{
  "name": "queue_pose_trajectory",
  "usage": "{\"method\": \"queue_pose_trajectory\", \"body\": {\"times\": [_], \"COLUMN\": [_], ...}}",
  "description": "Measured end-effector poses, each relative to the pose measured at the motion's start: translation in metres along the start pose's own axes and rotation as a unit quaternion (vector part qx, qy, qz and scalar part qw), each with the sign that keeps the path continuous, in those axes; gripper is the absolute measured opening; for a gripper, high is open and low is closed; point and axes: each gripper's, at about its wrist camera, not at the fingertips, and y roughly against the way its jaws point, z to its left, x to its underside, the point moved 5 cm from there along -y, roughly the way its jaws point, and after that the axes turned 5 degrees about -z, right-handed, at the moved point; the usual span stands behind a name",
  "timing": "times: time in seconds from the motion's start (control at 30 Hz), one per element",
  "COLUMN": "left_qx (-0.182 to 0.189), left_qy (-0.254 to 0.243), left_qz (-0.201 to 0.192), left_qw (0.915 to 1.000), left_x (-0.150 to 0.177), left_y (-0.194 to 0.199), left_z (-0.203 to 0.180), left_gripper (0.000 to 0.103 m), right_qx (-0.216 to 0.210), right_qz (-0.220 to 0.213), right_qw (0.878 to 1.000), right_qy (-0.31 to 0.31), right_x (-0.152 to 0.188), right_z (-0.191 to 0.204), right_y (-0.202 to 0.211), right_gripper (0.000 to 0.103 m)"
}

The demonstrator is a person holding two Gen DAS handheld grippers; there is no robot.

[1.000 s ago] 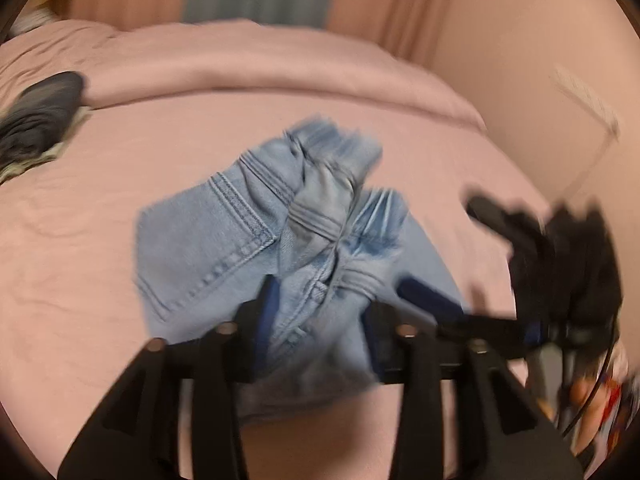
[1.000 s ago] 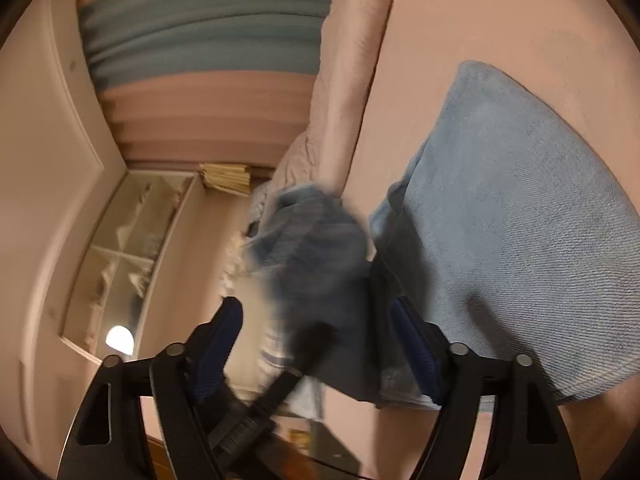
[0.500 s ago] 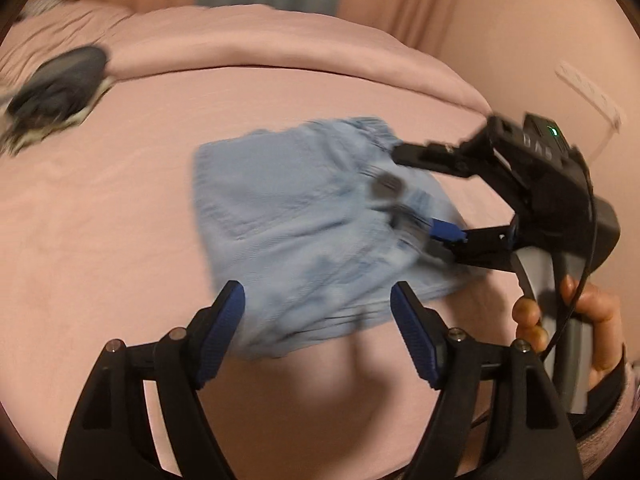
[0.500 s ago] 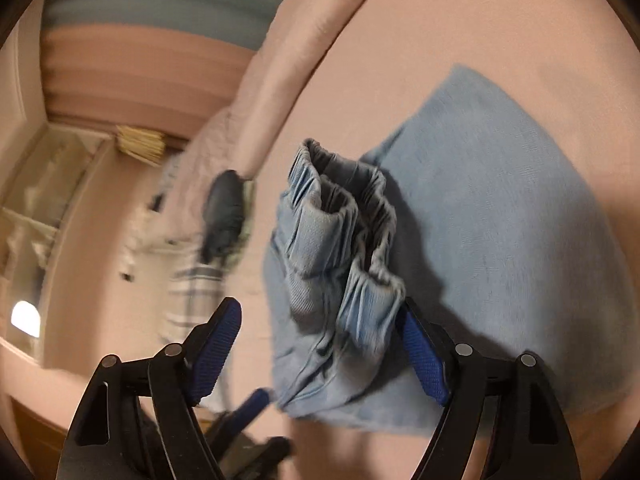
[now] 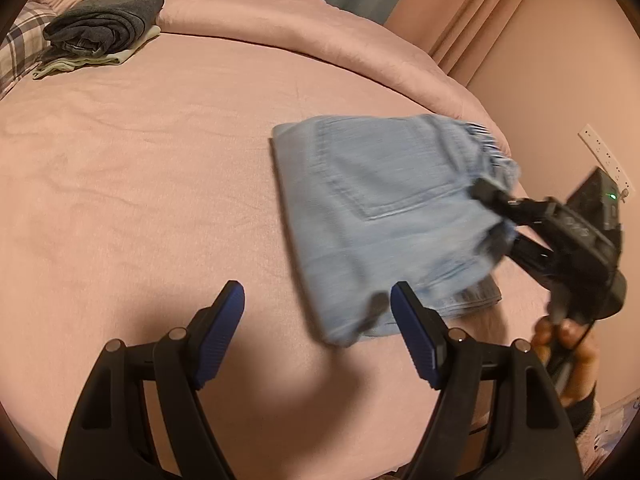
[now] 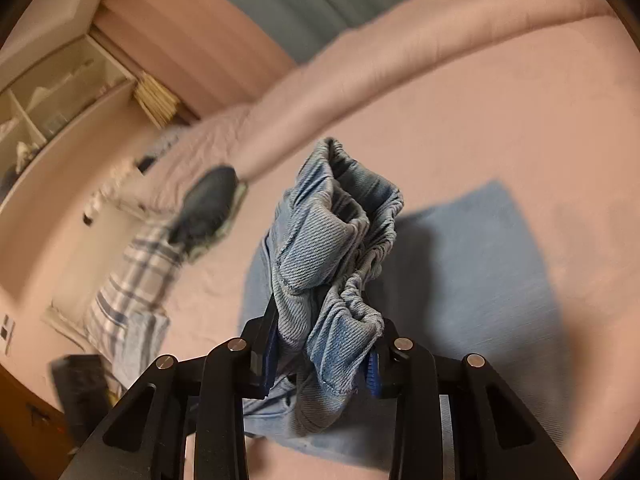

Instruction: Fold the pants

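Likely to spill open if the clamped bunch slips: thick gathered waistband, many layers, only part of it between the pads. Could also drag the folded stack askew across the bed if pulled sideways.

Right tool closed tight on the waistband end of the pants, lifting that edge off the bed. Rest of the pants lying folded on the pink bed, back pocket up, toward the right side.

Left tool wide open, holding nothing, hovering just short of the near corner of the pants, right pad beside the hem.
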Motion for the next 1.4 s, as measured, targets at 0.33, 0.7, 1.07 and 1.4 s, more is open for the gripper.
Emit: {"method": "queue_pose_trajectory", "body": {"times": [0.33,0.7,1.07,1.4], "left_qx": [0.008,0.010,0.003,0.006], "left_qy": [-0.009,-0.054,-0.119,-0.119], "left_qz": [0.018,0.014,0.013,0.037], "left_qw": [0.9998,0.9984,0.9928,0.9922], "left_x": [0.003,-0.014,-0.015,-0.007], "left_y": [-0.014,-0.030,-0.064,-0.084], "left_z": [-0.012,-0.036,-0.073,-0.058], "left_gripper": [0.076,0.076,0.074,0.073], "right_qx": [0.064,0.107,0.098,0.162], "right_qz": [0.013,-0.032,-0.046,0.038], "right_qw": [0.996,0.991,0.990,0.979], "right_qy": [-0.065,-0.080,0.087,0.120], "right_x": [0.014,-0.001,-0.047,-0.046], "right_z": [-0.069,-0.088,-0.020,-0.052], "right_y": [0.008,0.060,0.032,-0.031], "right_gripper": [0.036,0.071,0.054,0.048]}}
